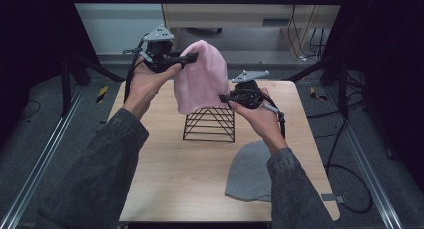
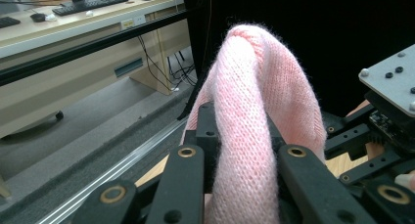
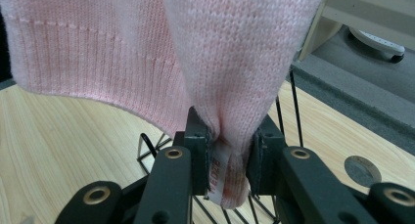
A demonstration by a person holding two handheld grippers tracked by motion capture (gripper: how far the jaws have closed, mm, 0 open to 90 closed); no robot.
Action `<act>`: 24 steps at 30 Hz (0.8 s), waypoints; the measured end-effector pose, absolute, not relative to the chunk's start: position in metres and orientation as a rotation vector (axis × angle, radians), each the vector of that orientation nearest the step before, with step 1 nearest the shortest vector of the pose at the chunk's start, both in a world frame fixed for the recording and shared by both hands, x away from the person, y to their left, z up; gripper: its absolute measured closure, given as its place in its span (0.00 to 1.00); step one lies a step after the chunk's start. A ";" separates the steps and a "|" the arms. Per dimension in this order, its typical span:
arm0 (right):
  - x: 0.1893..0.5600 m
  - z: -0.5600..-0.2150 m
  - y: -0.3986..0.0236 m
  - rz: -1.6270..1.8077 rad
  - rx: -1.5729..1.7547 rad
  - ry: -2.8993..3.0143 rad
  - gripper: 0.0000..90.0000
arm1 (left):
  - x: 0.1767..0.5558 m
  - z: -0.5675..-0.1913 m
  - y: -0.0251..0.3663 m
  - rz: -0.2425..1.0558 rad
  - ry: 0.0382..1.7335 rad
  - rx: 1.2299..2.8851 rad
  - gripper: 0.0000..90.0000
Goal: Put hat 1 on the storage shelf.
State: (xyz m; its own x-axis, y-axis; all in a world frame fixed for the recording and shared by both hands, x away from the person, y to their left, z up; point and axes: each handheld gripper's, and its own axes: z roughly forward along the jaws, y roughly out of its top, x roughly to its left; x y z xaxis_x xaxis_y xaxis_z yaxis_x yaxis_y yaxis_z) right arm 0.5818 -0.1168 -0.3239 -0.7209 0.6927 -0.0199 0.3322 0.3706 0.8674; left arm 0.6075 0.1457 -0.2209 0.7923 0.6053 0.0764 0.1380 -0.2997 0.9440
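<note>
Both grippers — left gripper (image 1: 184,58), right gripper (image 1: 226,98) — pinched the pink hat (image 1: 201,76), hanging just above the wire rack (image 1: 210,124) — long axis upright.

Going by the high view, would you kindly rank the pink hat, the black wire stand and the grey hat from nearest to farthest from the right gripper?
1. Pink hat: clamped in the right gripper, hanging to its left.
2. Black wire stand: on the table, just below and left of that gripper.
3. Grey hat: flat at the table's near right edge, beside the right forearm.
</note>
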 end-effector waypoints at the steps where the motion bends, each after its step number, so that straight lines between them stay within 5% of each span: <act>1: 0.581 -0.325 -0.117 1.289 0.891 2.257 0.82 | 0.609 -0.222 0.145 0.513 0.569 1.848 0.86; 24: 0.573 -0.360 -0.121 1.154 0.900 2.276 0.80 | 0.602 -0.257 0.135 0.517 0.539 1.900 0.84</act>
State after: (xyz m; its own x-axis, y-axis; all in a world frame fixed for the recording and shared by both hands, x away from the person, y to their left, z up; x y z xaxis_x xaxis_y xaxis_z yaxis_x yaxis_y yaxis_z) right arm 0.5728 -0.1209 -0.3599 -0.6960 0.7131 -0.0845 0.3532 0.4424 0.8243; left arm 0.6024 0.1350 -0.2567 0.8052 0.5831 0.1073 0.1318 -0.3525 0.9265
